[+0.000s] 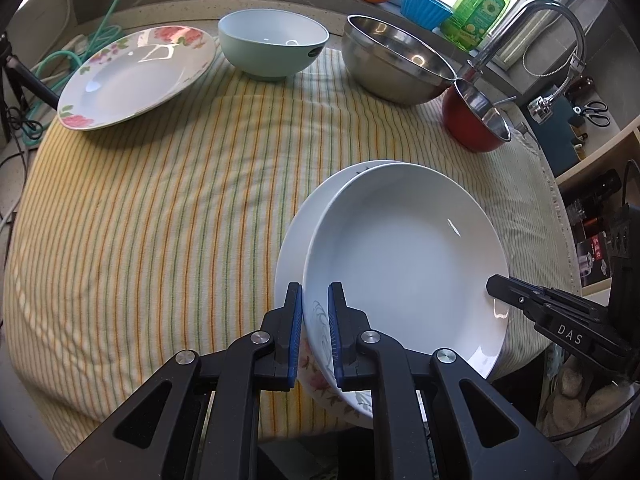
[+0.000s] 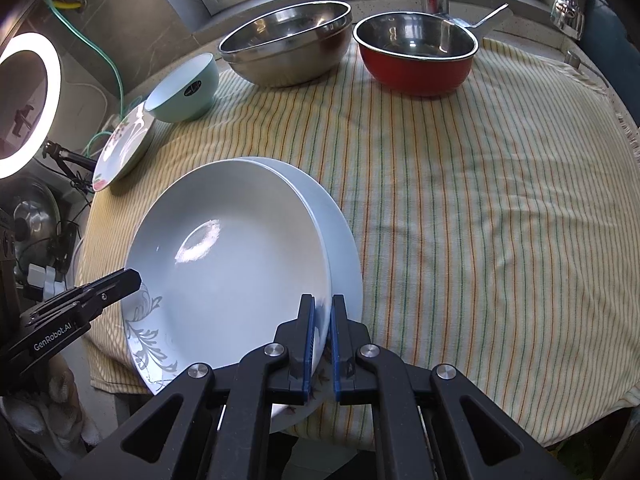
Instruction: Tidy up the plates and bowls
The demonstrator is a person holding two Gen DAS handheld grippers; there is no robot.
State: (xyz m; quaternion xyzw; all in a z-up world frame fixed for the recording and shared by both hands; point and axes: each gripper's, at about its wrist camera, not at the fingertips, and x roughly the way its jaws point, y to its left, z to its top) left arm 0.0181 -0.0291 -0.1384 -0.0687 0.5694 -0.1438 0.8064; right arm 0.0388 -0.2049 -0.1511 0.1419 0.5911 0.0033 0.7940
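A white plate [image 1: 400, 248] [image 2: 232, 264] with a grey leaf pattern lies offset on top of a second white plate [image 1: 292, 240] [image 2: 348, 256] near the front edge of the striped cloth. My left gripper [image 1: 316, 292] is shut on the top plate's near-left rim. My right gripper [image 2: 323, 304] is shut on the opposite rim of the same plate. Each gripper shows in the other's view: the right gripper [image 1: 494, 282] and the left gripper [image 2: 134, 278]. I cannot tell whether the top plate rests on the lower one or hangs just above it.
At the back stand a floral plate [image 1: 136, 76], a mint bowl [image 1: 272, 44], a steel bowl [image 1: 396, 60] and a red steel-lined bowl [image 1: 476, 120]. A faucet [image 1: 532, 12] rises behind them. A ring light [image 2: 24, 104] stands off the table's left side.
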